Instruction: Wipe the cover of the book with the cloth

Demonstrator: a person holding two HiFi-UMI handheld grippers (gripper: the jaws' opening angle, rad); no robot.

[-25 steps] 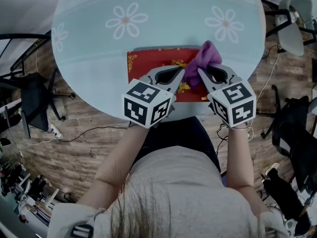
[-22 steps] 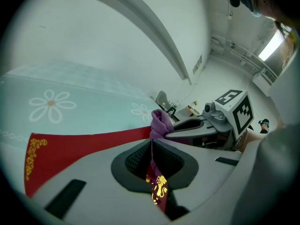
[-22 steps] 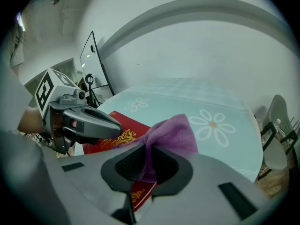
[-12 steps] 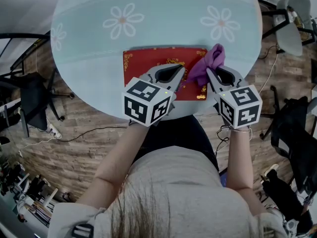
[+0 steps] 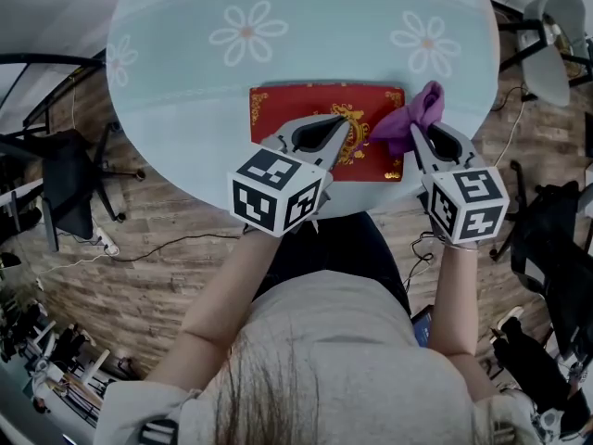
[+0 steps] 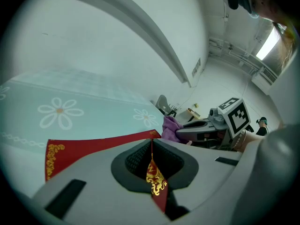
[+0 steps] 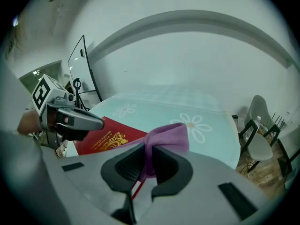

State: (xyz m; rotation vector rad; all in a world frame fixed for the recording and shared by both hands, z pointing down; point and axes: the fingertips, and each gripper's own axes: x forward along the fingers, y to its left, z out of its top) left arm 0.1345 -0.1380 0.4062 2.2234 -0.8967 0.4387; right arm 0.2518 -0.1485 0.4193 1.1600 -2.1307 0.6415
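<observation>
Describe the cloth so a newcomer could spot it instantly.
Start at the round pale table printed with daisies; a red book with gold ornament lies at its near edge. At the book's right end, the right gripper pinches a bunched cloth, the only purple, soft thing there.

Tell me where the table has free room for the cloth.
Free: the table beyond the book, by the flower prints, and left of it. Crowded: over the book, with left gripper, right gripper and cloth.
</observation>
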